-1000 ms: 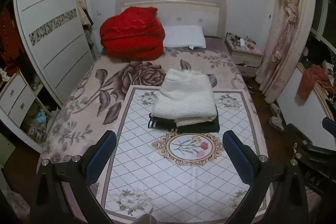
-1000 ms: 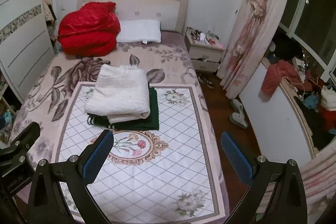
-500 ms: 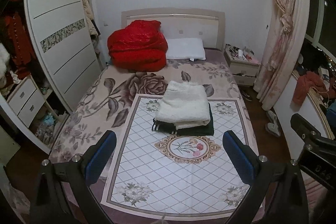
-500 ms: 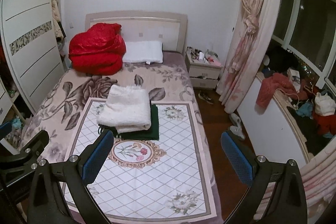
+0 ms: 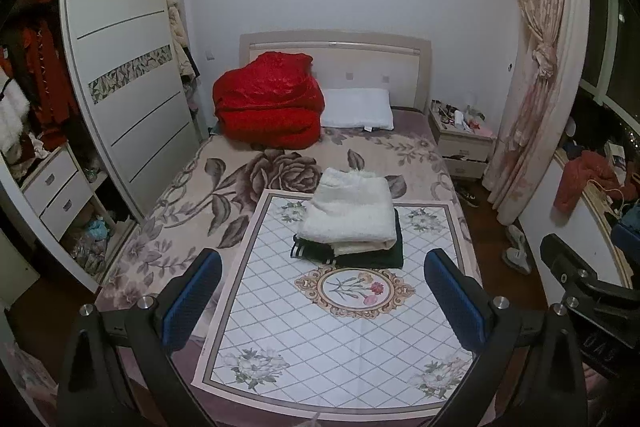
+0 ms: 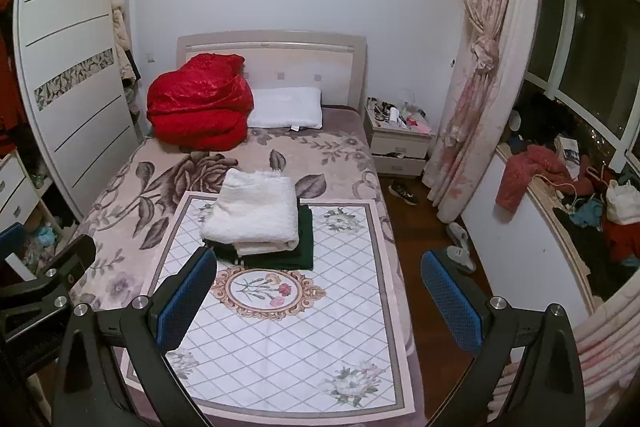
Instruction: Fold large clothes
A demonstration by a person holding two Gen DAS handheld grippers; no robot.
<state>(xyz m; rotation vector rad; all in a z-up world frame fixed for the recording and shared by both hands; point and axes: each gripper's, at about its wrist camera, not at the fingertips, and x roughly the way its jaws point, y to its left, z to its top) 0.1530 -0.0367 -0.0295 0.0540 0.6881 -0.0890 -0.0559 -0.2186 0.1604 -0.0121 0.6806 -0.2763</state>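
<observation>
The folding looks finished: a white fleecy garment [image 5: 352, 213] lies folded atop a dark green one [image 5: 384, 255] on the bed's diamond-patterned mat [image 5: 340, 339], while both left tongs [image 5: 323, 299] and right tongs [image 6: 318, 301] hang apart, empty, well clear.

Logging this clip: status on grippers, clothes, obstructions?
Left gripper open, empty. Right gripper open, empty. White garment folded atop dark garment on mat. Nothing in the way.
</observation>
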